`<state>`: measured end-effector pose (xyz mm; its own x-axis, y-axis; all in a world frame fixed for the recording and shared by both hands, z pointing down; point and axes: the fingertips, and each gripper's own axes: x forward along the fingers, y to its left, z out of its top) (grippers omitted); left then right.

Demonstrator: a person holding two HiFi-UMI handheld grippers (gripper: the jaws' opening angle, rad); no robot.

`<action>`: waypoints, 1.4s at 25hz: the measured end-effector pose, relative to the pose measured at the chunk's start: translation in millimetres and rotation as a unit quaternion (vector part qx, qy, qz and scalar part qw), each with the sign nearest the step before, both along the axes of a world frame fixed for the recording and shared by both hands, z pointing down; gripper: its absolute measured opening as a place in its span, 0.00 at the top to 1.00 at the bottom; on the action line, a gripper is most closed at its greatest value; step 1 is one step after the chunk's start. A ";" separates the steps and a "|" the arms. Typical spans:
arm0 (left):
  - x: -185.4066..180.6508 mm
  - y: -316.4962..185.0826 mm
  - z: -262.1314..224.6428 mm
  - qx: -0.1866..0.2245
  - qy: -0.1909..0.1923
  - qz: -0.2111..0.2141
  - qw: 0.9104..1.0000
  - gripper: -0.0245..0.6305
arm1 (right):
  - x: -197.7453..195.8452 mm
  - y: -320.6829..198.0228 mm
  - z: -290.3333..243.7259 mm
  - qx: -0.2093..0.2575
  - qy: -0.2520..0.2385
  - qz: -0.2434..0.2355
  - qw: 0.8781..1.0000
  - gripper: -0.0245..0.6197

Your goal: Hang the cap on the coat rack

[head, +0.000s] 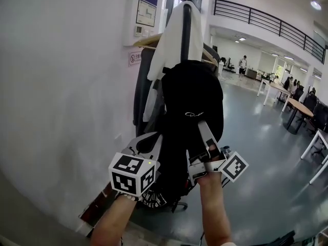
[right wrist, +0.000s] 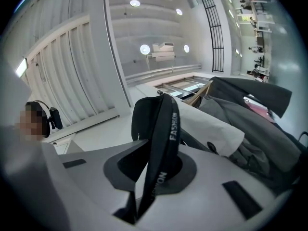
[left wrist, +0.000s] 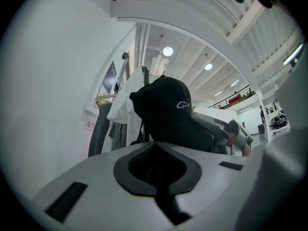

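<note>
A black cap (head: 192, 94) with a small white logo hangs in front of the coat rack's dark pole (head: 185, 29). My right gripper (head: 203, 129) points up at the cap from below. In the right gripper view it (right wrist: 149, 186) is shut on the cap's black printed strap (right wrist: 166, 134). My left gripper (head: 151, 143) sits lower left, beside the cap's bottom edge. Its jaws (left wrist: 156, 177) stand shut with nothing seen between them. The left gripper view shows the cap (left wrist: 166, 107) ahead, with the right gripper (left wrist: 226, 131) to its right.
A white garment (head: 171, 40) and grey coats (right wrist: 255, 124) hang on the rack. A white wall (head: 61, 86) stands close on the left. Tables and chairs (head: 302, 111) fill the hall at right, with people far back. The rack's base (head: 171, 205) is near my hands.
</note>
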<state>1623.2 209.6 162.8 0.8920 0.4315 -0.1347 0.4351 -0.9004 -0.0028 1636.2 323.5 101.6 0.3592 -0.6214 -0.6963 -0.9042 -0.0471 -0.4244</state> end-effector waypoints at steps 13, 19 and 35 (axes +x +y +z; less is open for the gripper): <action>-7.5 8.6 23.7 -0.006 -0.022 0.013 1.000 0.96 | 1.3 -4.5 66.9 0.006 -0.057 -0.007 0.998 0.91; -10.2 10.5 32.0 -0.009 -0.029 0.010 0.999 0.96 | 5.8 -7.7 84.1 -0.026 -0.074 0.008 0.997 0.91; -11.3 28.3 41.5 -0.025 -0.028 0.015 0.999 0.96 | 13.9 8.3 103.5 -0.126 -0.062 0.110 0.984 0.75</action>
<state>1611.9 237.9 204.3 0.8854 0.4524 -0.1063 0.4604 -0.8851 0.0679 1650.1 331.7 205.1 0.5778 -0.6657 -0.4723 -0.8018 -0.3545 -0.4812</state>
